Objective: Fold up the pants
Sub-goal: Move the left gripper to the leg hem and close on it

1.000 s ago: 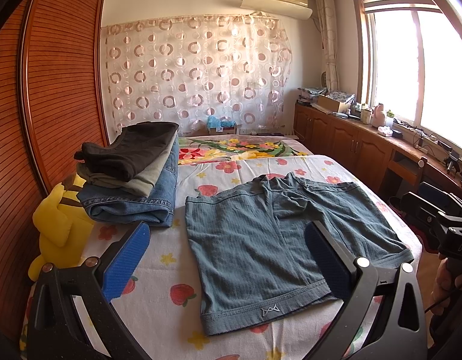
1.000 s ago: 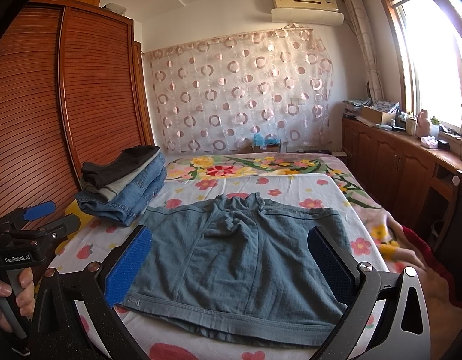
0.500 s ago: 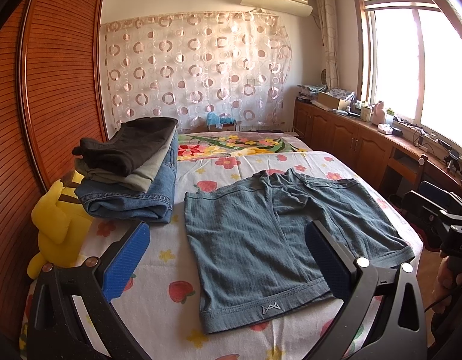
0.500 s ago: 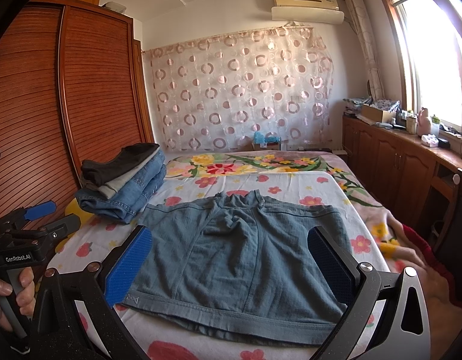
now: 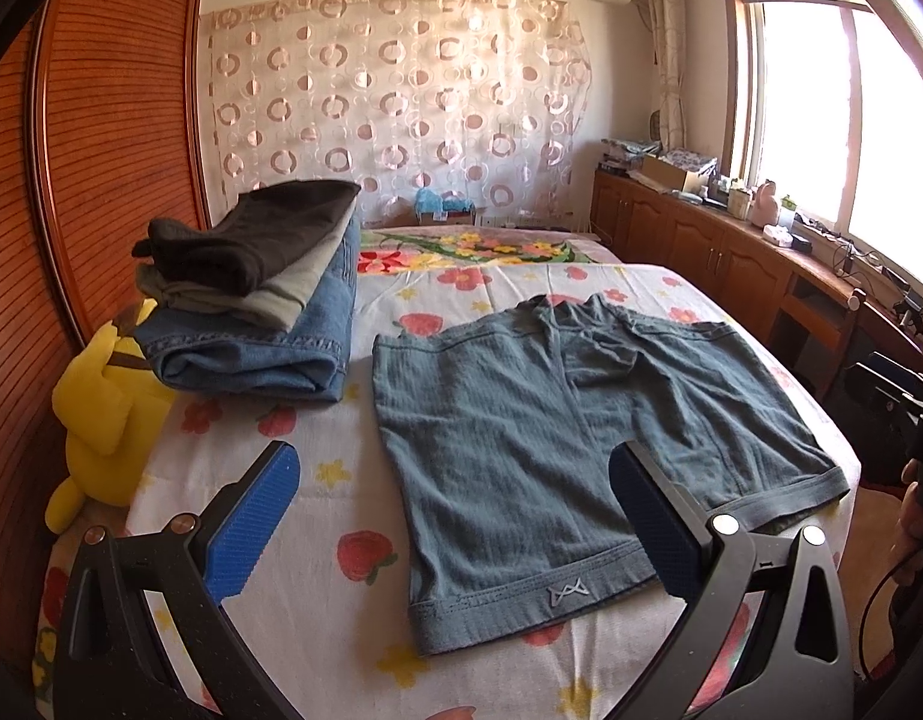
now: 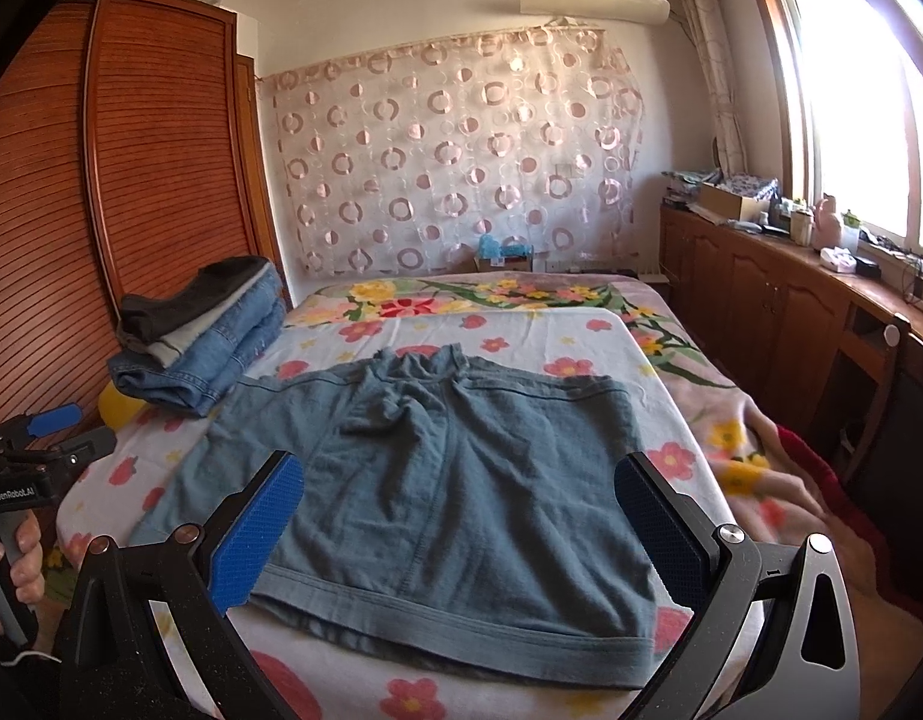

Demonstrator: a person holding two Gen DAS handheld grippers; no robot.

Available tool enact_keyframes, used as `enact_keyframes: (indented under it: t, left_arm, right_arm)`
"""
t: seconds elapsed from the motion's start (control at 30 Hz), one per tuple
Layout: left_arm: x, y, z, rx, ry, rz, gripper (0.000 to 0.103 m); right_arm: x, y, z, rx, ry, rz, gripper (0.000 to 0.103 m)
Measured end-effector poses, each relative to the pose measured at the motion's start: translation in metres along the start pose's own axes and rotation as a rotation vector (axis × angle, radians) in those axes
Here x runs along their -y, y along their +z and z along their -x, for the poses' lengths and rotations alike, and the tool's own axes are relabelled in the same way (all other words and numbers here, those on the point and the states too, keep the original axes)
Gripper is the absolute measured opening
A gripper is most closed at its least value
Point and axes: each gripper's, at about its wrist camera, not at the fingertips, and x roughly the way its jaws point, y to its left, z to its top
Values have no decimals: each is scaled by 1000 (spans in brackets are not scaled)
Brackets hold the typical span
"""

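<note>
A pair of blue-grey shorts (image 5: 557,450) lies spread flat on the flowered bed sheet (image 5: 335,516), with both leg hems towards me. It also shows in the right wrist view (image 6: 455,498). My left gripper (image 5: 455,522) is open and empty, above the bed's near edge over the left leg hem. My right gripper (image 6: 461,534) is open and empty, above the hem of the right leg. The left gripper also shows at the left edge of the right wrist view (image 6: 41,438), held in a hand.
A stack of folded clothes (image 5: 263,294) lies on the bed's left side, jeans at the bottom, next to a yellow plush toy (image 5: 101,414). A wooden wardrobe (image 6: 131,180) stands on the left. Wooden cabinets (image 6: 791,312) run along the right under the window.
Both grippers have moved a little forward and lower toward the shorts. Both stay open. The shorts have not moved.
</note>
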Motion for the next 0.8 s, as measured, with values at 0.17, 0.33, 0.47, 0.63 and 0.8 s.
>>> enact_keyframes:
  t: [0.17, 0.33, 0.47, 0.63, 0.8]
  left_arm:
    - [-3, -6, -8, -28, -5, 4, 103]
    - [-7, -16, -17, -65, -10, 1, 103]
    - [-12, -21, -22, -85, -14, 7, 103]
    - [-16, -28, -28, -113, -10, 2, 103]
    - [-20, -35, -35, -142, -13, -2, 103]
  right_arm:
    - [6, -2, -5, -34, -15, -11, 103]
    - [7, -5, -11, -83, -14, -7, 103]
    - [9, -7, -16, -131, -2, -5, 103]
    - [11, -12, -22, -194, 2, 2, 103]
    - [15, -14, -20, -246, -6, 11, 103]
